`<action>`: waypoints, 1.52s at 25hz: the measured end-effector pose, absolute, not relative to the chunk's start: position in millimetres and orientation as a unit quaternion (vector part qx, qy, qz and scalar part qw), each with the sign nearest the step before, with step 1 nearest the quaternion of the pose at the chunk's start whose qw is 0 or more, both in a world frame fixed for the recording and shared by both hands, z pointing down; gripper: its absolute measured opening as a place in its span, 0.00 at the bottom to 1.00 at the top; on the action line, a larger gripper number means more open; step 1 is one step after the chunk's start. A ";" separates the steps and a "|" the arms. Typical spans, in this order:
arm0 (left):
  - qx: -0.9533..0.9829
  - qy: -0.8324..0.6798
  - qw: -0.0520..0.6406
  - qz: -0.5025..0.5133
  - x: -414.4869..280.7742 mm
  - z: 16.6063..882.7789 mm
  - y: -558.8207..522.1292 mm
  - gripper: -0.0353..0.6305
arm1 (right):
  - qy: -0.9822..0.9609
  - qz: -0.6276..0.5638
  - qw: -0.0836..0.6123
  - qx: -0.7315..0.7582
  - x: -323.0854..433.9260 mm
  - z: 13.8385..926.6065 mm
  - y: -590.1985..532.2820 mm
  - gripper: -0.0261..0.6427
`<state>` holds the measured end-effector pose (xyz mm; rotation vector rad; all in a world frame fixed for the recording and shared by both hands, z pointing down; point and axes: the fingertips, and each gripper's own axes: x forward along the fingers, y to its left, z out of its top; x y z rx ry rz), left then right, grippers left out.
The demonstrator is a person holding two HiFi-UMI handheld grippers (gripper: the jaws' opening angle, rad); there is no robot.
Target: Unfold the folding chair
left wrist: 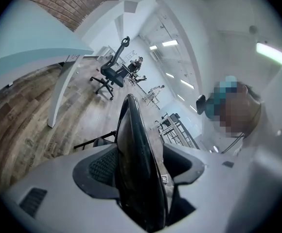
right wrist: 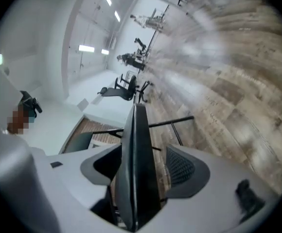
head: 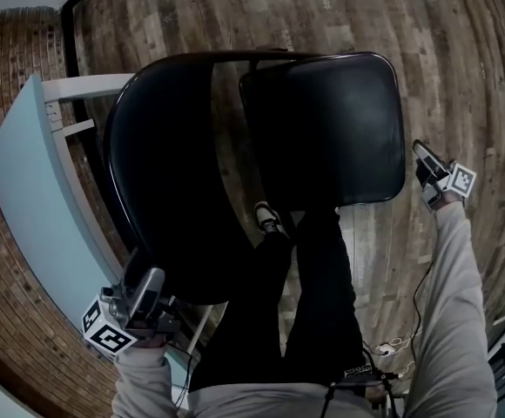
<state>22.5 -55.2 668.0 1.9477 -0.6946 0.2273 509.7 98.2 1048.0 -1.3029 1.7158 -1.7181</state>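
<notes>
Two panels of folding chair (head: 178,242) stand apart on wood floor (head: 461,50): backrest (head: 161,146) left, seat (head: 326,129) right. Left gripper (head: 145,279) jaws loosely apart astride backrest edge, not clamping. Right gripper (head: 424,157) wide around seat edge, no grip. Unfolding looks nearly complete. Left: withdraw both, confirm chair stands.

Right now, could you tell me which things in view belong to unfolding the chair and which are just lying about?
Part of the job: folding chair; left gripper, open around one panel's edge; right gripper, open around the other's edge.
Just about: pale blue table; office chair; cables on the floor.
</notes>
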 end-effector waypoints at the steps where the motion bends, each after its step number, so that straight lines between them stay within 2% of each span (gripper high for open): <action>1: 0.808 -0.290 0.505 0.090 15.5 664.2 -55.2 0.48 | 0.606 -0.601 0.204 -0.480 518.7 1035.6 104.5 0.44; 3: 0.804 -0.300 0.509 0.074 -0.2 655.7 -56.6 0.49 | 0.606 -0.582 0.220 -0.496 521.0 1006.0 115.7 0.44; 8: 0.812 -0.296 0.500 0.057 -18.6 619.2 -54.6 0.49 | 0.610 -0.553 0.206 -0.528 502.5 935.0 120.4 0.44; 11: 0.827 -0.272 0.491 0.027 -17.2 572.5 -56.1 0.48 | 0.638 -0.534 0.228 -0.505 471.6 859.5 100.0 0.44; 13: 0.846 -0.238 0.477 -0.011 -10.3 527.5 -57.8 0.47 | 0.681 -0.510 0.243 -0.466 436.7 788.6 73.9 0.39; 15: 0.870 -0.215 0.443 -0.030 -5.9 482.3 -62.9 0.39 | 0.727 -0.480 0.228 -0.434 391.8 715.2 42.3 0.28; 17: 0.892 -0.211 0.399 -0.039 -5.8 441.7 -63.6 0.18 | 0.761 -0.453 0.206 -0.417 347.9 643.1 16.0 0.08; 18: 0.905 -0.206 0.371 -0.041 -3.9 419.9 -58.8 0.08 | 0.776 -0.440 0.201 -0.405 326.1 605.3 6.2 0.06; 22: 0.950 -0.162 0.260 -0.055 14.1 328.3 -44.4 0.06 | 0.831 -0.373 0.179 -0.373 255.0 464.6 -36.1 0.05; 27: 0.959 -0.159 0.205 -0.115 -15.3 232.3 -49.3 0.06 | 0.871 -0.304 0.173 -0.345 183.5 323.3 -53.1 0.05; 32: 0.970 -0.170 0.103 -0.142 -75.6 126.8 -52.8 0.06 | 0.898 -0.268 0.157 -0.311 114.6 242.1 -51.7 0.05; 38: 0.971 -0.197 0.057 -0.126 -89.2 88.0 -37.2 0.06 | 0.914 -0.228 0.158 -0.296 60.6 165.2 -42.6 0.05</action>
